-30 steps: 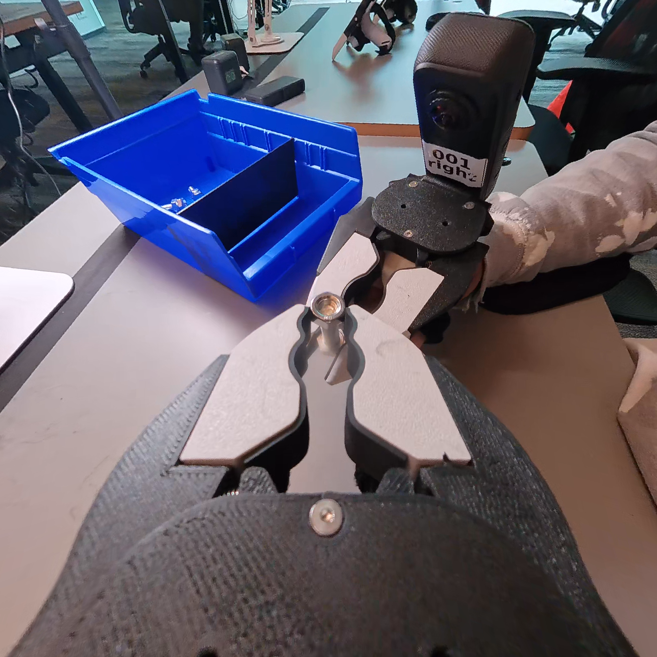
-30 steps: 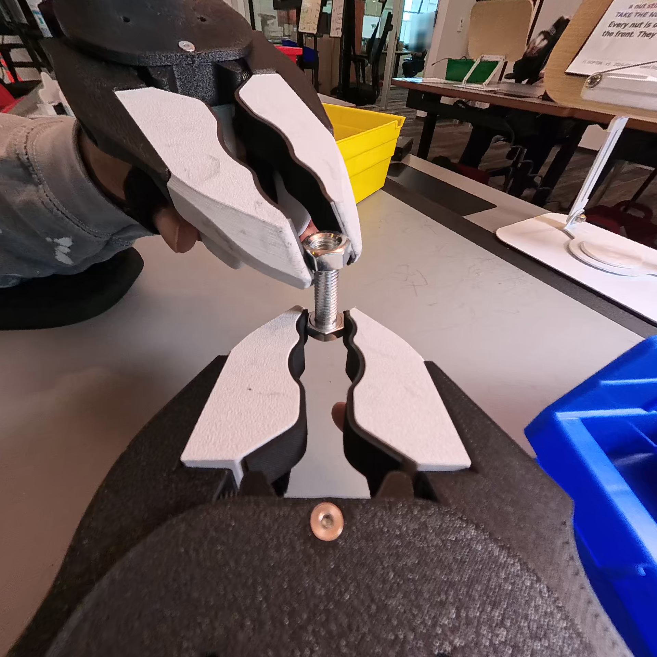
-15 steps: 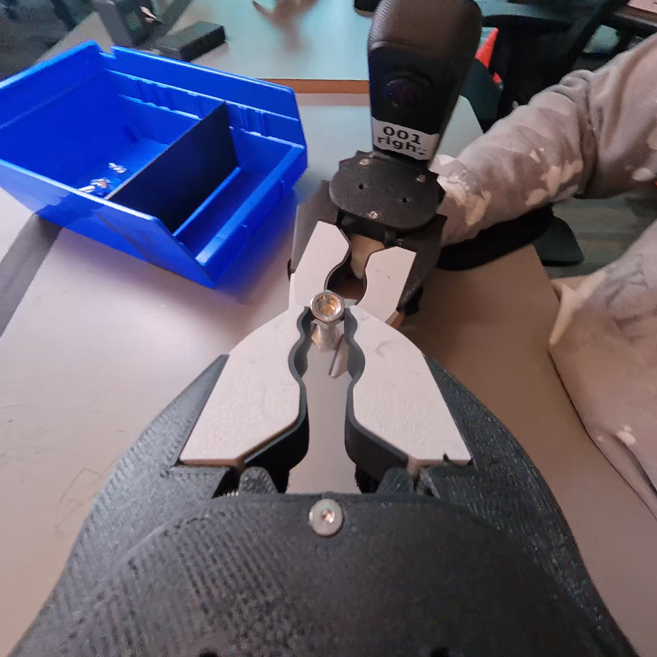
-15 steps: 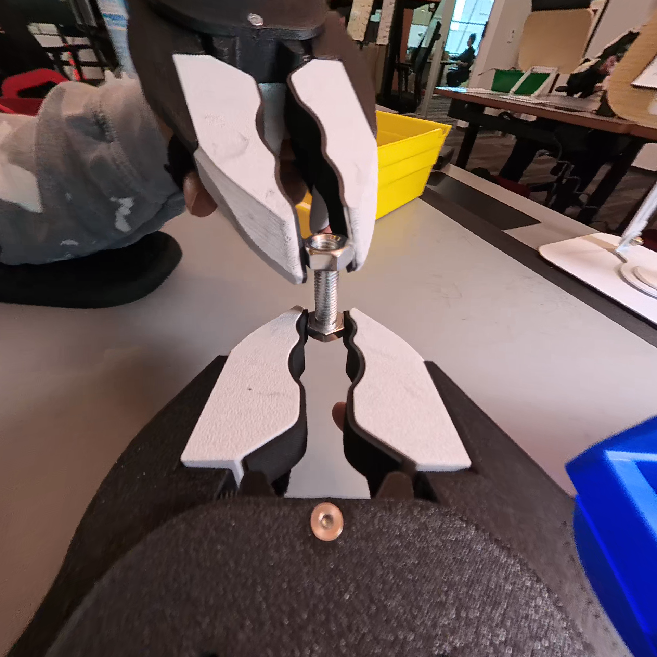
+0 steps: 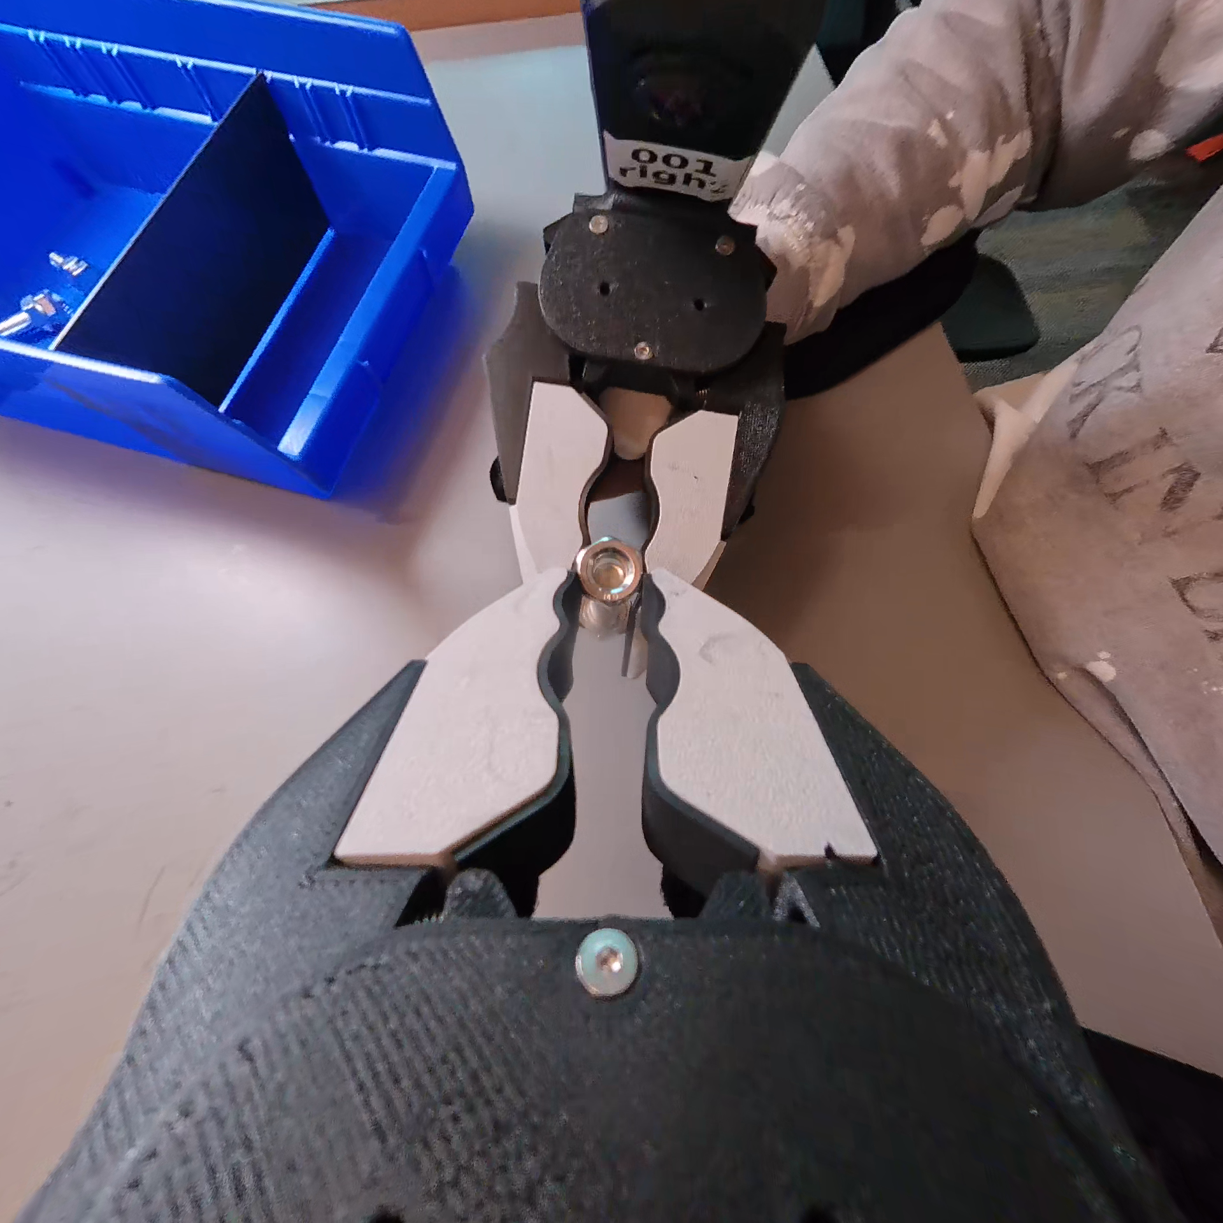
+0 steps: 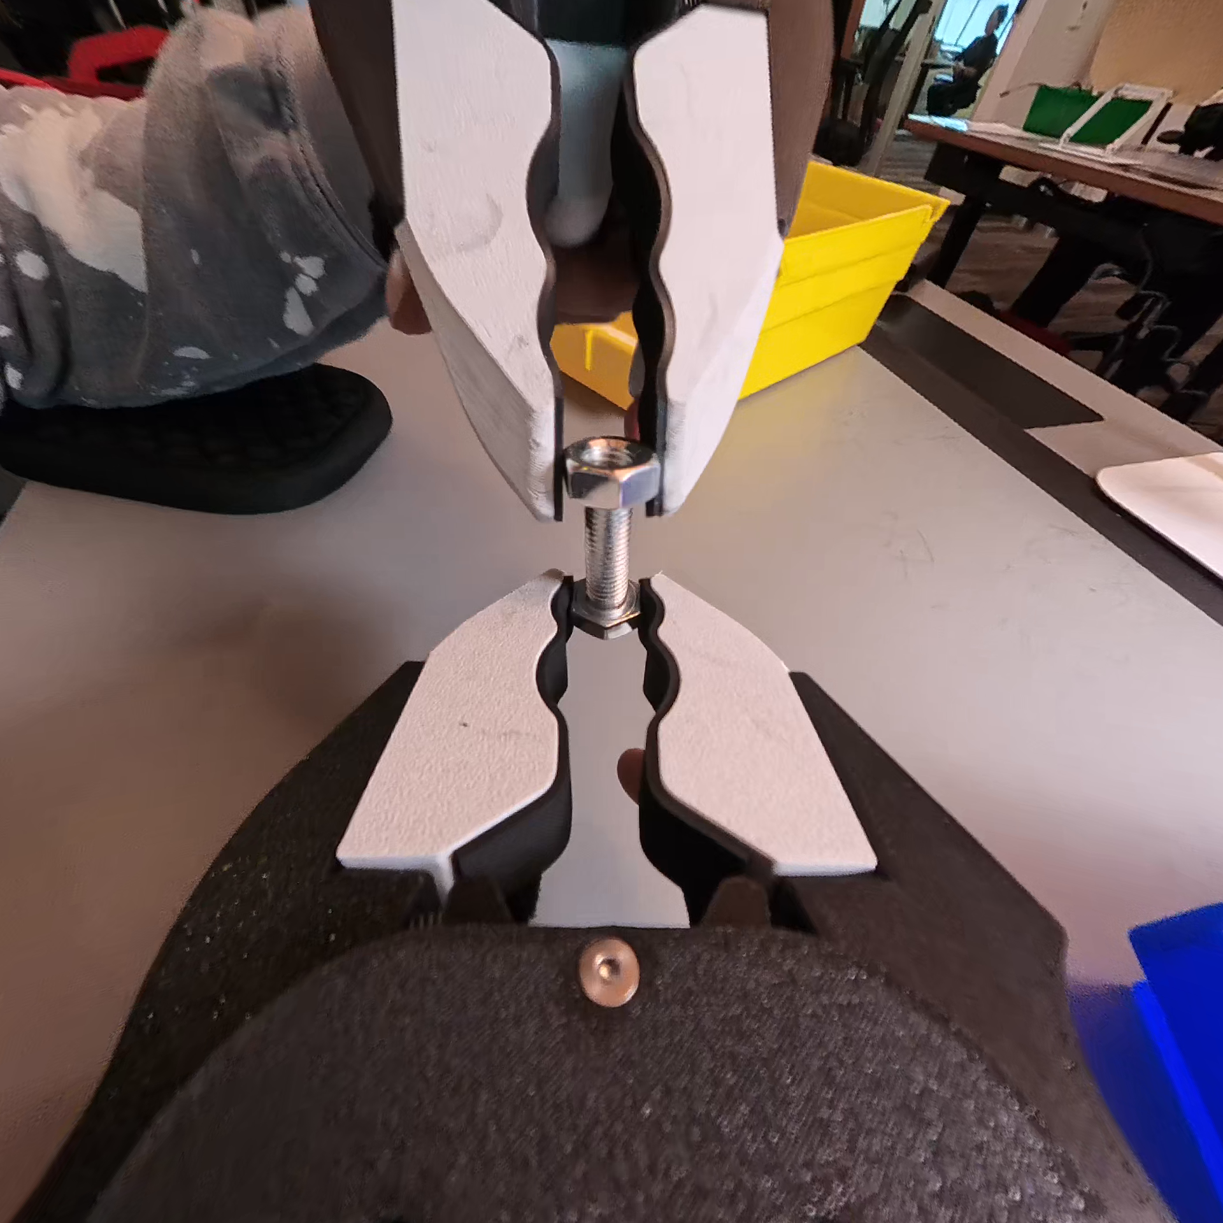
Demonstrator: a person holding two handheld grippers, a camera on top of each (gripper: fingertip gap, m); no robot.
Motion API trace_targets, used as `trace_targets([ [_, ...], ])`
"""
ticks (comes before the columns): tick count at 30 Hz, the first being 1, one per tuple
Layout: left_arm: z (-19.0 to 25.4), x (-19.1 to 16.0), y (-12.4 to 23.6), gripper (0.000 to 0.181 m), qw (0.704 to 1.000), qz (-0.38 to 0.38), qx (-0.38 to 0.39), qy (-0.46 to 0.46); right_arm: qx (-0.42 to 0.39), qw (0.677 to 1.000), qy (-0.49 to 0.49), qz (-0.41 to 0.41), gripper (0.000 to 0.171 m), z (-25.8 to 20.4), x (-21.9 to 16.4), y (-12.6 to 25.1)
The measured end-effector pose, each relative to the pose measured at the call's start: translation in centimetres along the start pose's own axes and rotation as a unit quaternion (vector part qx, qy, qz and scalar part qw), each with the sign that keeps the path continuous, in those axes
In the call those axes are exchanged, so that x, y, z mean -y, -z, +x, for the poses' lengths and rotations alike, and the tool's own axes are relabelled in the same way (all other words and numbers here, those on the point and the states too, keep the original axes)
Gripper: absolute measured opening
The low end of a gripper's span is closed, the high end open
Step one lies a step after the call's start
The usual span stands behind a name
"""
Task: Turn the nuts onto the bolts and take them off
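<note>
A silver bolt (image 6: 605, 552) stands upright between the two grippers above the grey table (image 6: 926, 629). My right gripper (image 6: 605, 595) is shut on the bolt's hex head (image 6: 605, 622) at the bottom. My left gripper (image 6: 612, 493) comes from above and is shut on the hex nut (image 6: 612, 478), which sits at the top of the thread. In the left wrist view my left gripper (image 5: 607, 586) grips the nut (image 5: 607, 574), seen end-on. The bolt head is hidden below it. The right gripper's fingers (image 5: 549, 476) point straight at me from across.
A blue divided bin (image 5: 370, 218) stands to the left, with a few bolts (image 5: 40, 311) in its far compartment; its corner shows in the right wrist view (image 6: 1178, 993). A yellow bin (image 6: 847, 265) stands behind. A black wrist rest (image 6: 198, 450) and sleeved arms lie close. Across from one pair of fingers to the other is roughly 4 centimetres.
My left gripper has turned around the bolt's axis with the nut in it, so each gripper now faces the other squarely. The nut stays at the top of the thread.
</note>
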State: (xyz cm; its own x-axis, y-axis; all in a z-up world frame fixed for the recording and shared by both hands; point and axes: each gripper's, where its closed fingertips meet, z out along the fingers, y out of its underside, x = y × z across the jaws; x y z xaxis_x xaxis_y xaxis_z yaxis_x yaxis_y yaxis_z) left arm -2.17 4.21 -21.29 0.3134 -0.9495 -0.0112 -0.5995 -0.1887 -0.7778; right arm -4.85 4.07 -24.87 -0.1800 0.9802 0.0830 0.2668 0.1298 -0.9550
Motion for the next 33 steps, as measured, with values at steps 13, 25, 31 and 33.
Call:
trace_targets([
  [13,-0.7,-0.3,-0.1,0.018,0.999,-0.012,0.03,0.001,-0.027,0.999,-0.013,-0.035,0.018,0.7,-0.8,-0.2],
  [25,-2.8,1.6,-0.1,0.018,0.992,0.082,0.086,0.043,-0.081,0.995,-0.049,-0.016,0.018,2.8,0.0,0.9],
  [31,-3.3,1.9,-0.4,0.018,0.988,0.103,0.104,0.053,-0.111,0.992,-0.054,-0.013,0.018,3.6,0.2,1.3],
  [33,-3.4,2.0,-0.5,0.018,0.986,0.108,0.11,0.056,-0.12,0.991,-0.055,-0.014,0.018,3.8,0.3,1.4],
])
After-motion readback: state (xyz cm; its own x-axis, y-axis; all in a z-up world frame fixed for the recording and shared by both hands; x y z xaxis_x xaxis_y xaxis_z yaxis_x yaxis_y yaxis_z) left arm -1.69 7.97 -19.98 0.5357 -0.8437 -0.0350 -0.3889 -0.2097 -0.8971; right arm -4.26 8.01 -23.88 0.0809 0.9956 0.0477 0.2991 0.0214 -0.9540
